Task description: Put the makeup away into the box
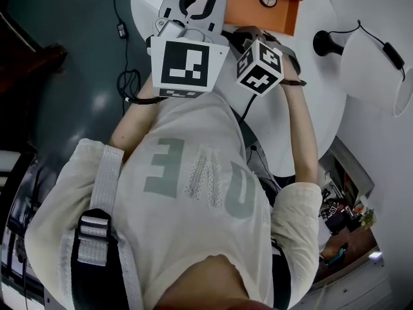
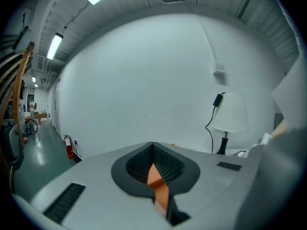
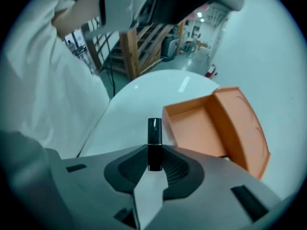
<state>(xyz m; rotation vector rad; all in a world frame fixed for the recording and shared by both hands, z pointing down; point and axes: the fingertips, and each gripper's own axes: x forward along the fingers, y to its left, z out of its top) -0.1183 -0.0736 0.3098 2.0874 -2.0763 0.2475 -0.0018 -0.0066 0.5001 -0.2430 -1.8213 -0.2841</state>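
One black lipstick point(image 3: 154, 140) sits pinched between the right tongs point(image 3: 153, 158), which are closed narrow on its near end. It's over the white counter point(image 3: 134, 107), just beside the open orange box point(image 3: 196, 128). Can't tell if it's lifted yet. I'd call this the pick-up step; next is carrying it over the box and letting go low. Left tongs point(image 2: 154, 171) look nearly closed, with some orange in the slit, but whether they're gripping anything is unclear.
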